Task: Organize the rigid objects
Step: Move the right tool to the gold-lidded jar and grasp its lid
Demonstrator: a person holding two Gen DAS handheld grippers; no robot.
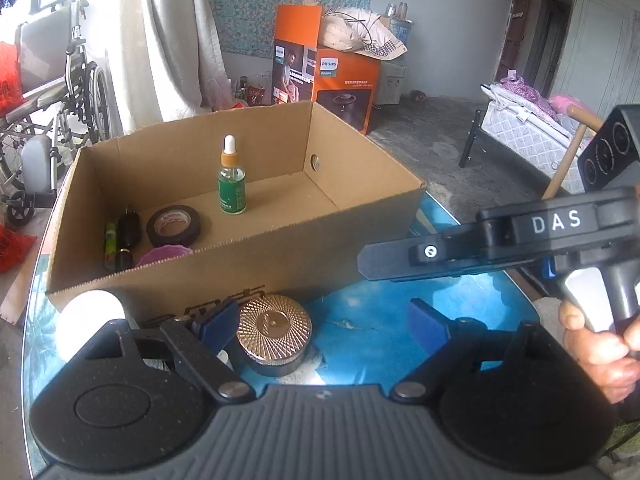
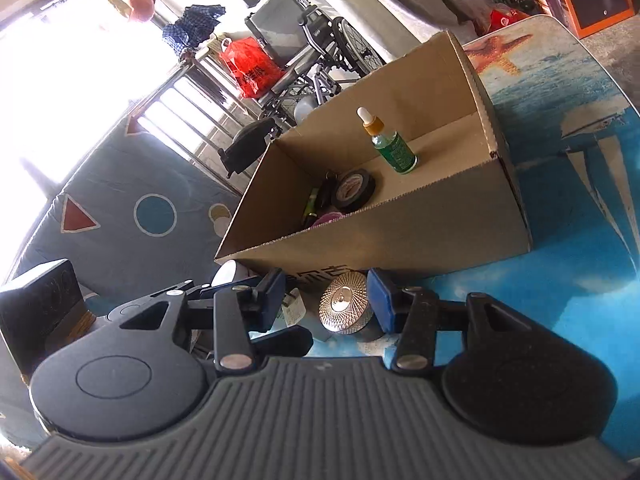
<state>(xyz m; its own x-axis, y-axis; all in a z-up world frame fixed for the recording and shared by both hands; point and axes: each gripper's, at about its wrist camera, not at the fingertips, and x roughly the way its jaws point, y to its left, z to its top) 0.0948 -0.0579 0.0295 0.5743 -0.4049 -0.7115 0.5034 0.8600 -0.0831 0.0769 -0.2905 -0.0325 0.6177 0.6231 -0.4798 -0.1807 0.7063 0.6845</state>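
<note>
Right gripper (image 2: 326, 300): jaws wide apart, flanking the round tin with a patterned gold lid (image 2: 345, 307)
Tin: on the blue sea-print bench (image 2: 560, 280), just before the open brown cardboard box (image 2: 400, 248)
Box: upright green dropper bottle (image 2: 390, 144), black tape roll (image 2: 354, 189)

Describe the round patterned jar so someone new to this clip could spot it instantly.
Find the open cardboard box on the blue table. Just outside its near wall, on the tabletop, sits a low round jar. Unlike the plain white ball beside it, its lid is shiny gold with a fine radiating pattern.
</note>
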